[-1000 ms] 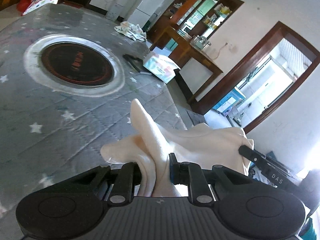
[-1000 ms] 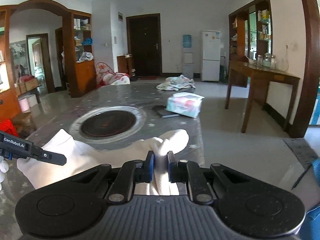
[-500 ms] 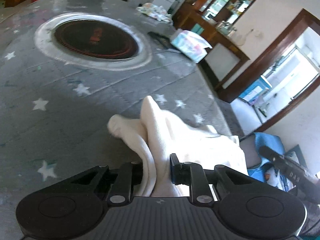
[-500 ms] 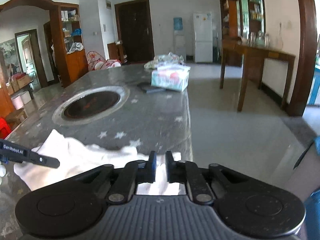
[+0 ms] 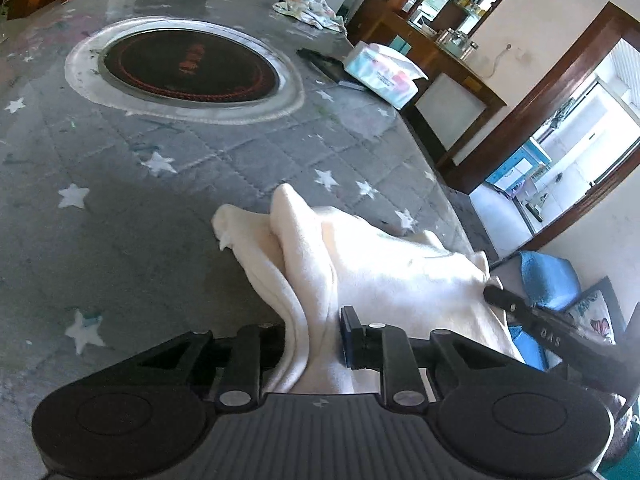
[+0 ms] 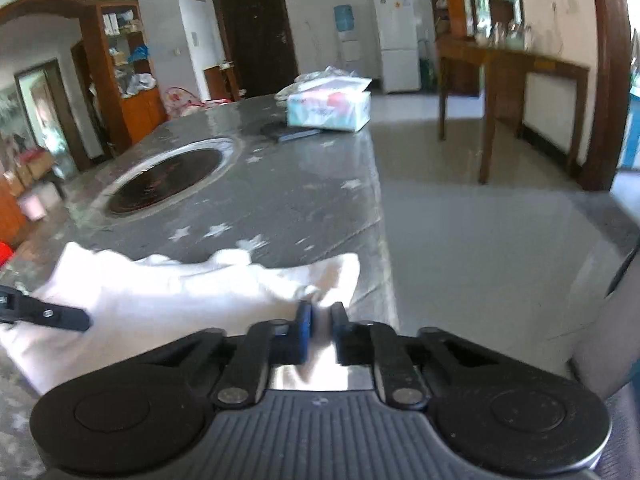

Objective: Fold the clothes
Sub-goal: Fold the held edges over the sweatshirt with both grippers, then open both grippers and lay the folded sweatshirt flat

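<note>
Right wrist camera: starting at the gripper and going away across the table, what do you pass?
right gripper → white garment → round black hotplate → dark flat case → tissue pack

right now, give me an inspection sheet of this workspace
surface: grey star-print table cover with a round inset burner
job's things: cream garment bunched at the near table edge
clutter: tissue pack, dark flat item, crumpled cloth at the far end
grippers: left gripper shut on the garment; right gripper shut on the garment
cables: nothing seen
surroundings: fridge, wooden side table, dark door
</note>
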`<state>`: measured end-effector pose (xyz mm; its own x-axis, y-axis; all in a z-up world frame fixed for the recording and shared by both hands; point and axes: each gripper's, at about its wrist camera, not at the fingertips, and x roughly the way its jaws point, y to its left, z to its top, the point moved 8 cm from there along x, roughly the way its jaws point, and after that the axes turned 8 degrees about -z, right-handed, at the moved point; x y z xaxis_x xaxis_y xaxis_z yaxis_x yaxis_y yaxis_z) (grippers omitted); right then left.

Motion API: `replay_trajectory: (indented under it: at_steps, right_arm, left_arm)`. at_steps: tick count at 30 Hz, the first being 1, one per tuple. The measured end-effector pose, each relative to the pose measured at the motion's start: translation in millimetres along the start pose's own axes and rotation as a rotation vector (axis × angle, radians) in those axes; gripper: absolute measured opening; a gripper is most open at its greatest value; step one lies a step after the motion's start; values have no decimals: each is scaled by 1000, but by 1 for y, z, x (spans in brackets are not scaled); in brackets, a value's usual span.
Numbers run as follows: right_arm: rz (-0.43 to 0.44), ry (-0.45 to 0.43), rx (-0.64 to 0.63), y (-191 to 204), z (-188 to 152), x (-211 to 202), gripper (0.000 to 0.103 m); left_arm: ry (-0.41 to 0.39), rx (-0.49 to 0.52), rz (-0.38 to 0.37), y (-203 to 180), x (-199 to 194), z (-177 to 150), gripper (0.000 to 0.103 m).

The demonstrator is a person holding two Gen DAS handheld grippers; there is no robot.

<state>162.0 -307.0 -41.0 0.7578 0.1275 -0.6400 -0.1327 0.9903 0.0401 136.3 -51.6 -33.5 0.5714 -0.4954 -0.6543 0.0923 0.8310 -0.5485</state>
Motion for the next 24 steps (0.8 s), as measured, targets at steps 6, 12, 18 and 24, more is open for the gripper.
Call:
replay_trajectory:
  at_steps: [6, 12, 18, 24]
  right_arm:
    - [-30, -1, -63, -4, 2, 3, 17]
    - [-1, -71, -106, 10, 23, -11, 50]
    - [89, -61, -155, 49, 33, 3, 61]
    - [79, 10, -180, 73, 28, 37, 68]
  left_arm:
    - [-13, 44, 22, -5, -4, -4, 42]
    - [-72, 22, 123, 23, -27, 3, 57]
    - [-111, -20, 151, 31, -35, 10, 57]
    - [-125, -8, 154, 25, -31, 20, 57]
